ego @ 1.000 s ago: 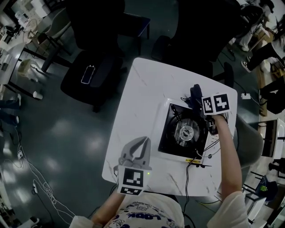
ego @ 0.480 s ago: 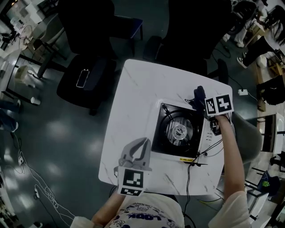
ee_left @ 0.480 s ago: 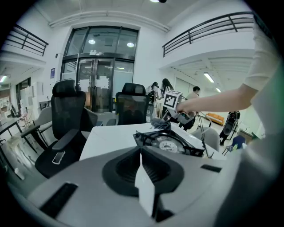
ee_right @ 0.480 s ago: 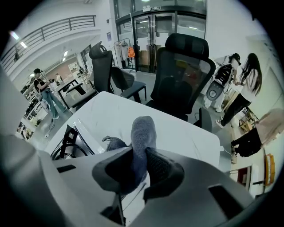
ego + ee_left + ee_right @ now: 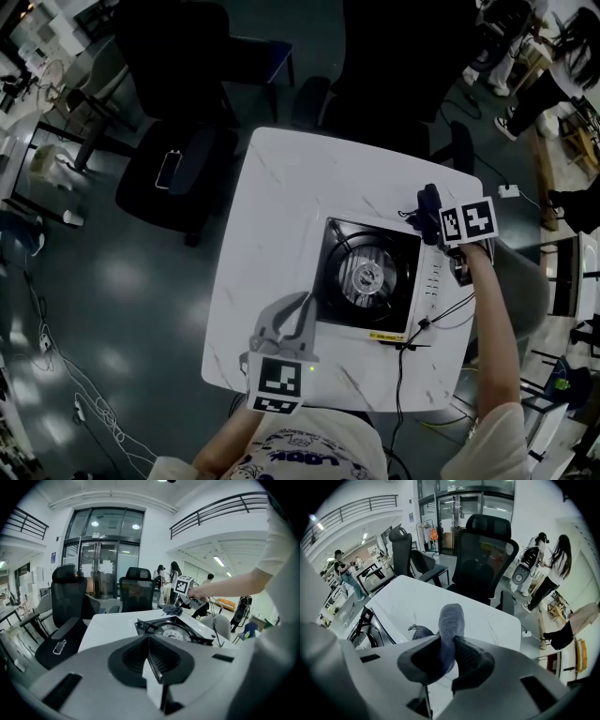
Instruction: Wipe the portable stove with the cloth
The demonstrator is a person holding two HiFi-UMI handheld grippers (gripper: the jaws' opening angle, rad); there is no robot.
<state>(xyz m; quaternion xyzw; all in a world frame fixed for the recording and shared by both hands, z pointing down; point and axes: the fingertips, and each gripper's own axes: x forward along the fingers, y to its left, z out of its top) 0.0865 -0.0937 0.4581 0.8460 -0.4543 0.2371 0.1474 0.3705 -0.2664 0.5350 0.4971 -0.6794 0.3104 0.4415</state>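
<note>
The portable stove is black with a round burner and a white casing. It sits on the right half of the white marble table. My right gripper hovers at the stove's far right corner, shut on a grey-blue cloth that sticks up between its jaws and droops toward the table. In the right gripper view the stove lies to the left of the right gripper. My left gripper is over the table's near edge, left of the stove, shut and holding nothing. The left gripper view has the stove ahead of the left gripper.
Cables trail off the stove's right side over the table's near right edge. Black office chairs stand beyond the table, and one chair at the left has a phone on its seat. People stand far off in the room.
The head camera has shifted, so the table sits lower left in view. My right gripper with the cloth has drifted slightly right of the stove's far corner. The left gripper has stayed put.
</note>
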